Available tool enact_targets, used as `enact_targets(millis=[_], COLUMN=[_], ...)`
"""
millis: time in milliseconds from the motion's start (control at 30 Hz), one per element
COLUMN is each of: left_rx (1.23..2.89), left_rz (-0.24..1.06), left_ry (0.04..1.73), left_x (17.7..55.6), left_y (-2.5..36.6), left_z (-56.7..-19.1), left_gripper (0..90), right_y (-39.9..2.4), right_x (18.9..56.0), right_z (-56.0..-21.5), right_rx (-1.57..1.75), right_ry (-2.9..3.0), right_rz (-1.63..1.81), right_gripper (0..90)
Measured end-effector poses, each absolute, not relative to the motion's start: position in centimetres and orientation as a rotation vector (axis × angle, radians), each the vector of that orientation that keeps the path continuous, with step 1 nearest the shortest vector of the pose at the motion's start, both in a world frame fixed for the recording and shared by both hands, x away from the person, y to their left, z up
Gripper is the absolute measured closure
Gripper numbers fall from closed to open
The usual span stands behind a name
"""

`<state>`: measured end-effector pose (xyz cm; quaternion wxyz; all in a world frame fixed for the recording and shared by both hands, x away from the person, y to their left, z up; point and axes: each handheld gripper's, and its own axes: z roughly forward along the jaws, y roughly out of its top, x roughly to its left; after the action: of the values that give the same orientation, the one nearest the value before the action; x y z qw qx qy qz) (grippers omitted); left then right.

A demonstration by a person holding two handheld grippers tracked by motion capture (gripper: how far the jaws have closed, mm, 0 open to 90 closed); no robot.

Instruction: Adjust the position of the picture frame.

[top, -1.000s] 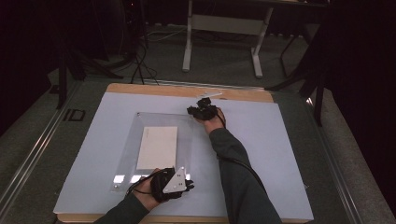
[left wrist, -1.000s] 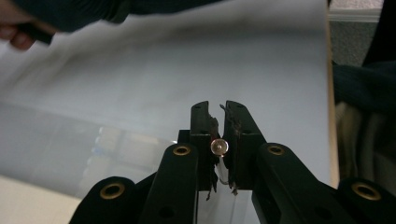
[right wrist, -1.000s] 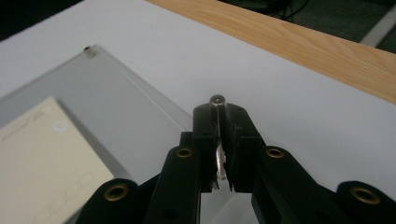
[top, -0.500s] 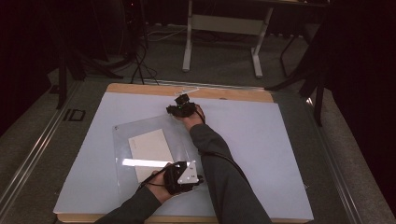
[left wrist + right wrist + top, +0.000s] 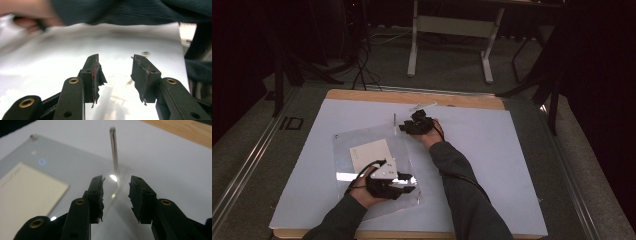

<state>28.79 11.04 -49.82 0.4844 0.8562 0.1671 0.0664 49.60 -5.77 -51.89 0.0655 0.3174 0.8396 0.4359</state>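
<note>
With both grippers' fingers [image 5: 93, 72] just opened and holding nothing, the clear acrylic sheet [image 5: 362, 137] looks stiff, slick and thin, best pinched at its edges.

Lab or studio – dark curtains [image 5: 597, 60], cables on carpet [image 5: 362, 65], white-covered worktable [image 5: 512, 150], metal stand [image 5: 452, 30].

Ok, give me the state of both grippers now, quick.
Left gripper: jaws just opened, nothing between them, over the clear plastic sheet.
Right gripper: jaws just opened, holding nothing, at the sheet's far corner by an upright metal pin.
</note>
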Motion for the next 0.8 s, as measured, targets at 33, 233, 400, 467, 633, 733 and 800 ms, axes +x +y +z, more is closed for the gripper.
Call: enact_targets(millis=[33,233,400,467,633,733,800], left_rx=[2.07,2.033,2.03,2.04,2.036,2.033,2.028], left_rz=[0.181,0.319,0.38,0.4,0.444,0.455,0.458], left_ry=[0.445,0.636,0.742,0.767,0.829,0.864,0.892], left_x=[29.2,32.2,34.8,35.6,37.7,39.1,40.0], left_y=[11.6,13.8,14.8,15.1,15.5,15.6,15.6], left_z=[-49.7,-49.4,-49.7,-49.8,-49.9,-50.2,-50.5], left_gripper=[57.2,57.0,56.5,56.4,56.4,56.5,56.5], right_y=[-6.3,-8.7,-10.4,-11.1,-13.0,-14.5,-14.7], right_x=[49.2,47.0,44.2,43.1,40.4,38.5,38.1], right_z=[-52.0,-52.4,-52.8,-52.8,-52.8,-52.8,-52.9], right_rx=[0.945,0.911,0.841,0.812,0.772,0.759,0.759], right_ry=[2.535,2.537,2.554,2.562,2.571,2.569,2.573], right_rz=[1.315,1.355,1.374,1.38,1.388,1.407,1.414], right_gripper=[63.2,63.0,63.0,63.0,63.2,63.6,63.9])
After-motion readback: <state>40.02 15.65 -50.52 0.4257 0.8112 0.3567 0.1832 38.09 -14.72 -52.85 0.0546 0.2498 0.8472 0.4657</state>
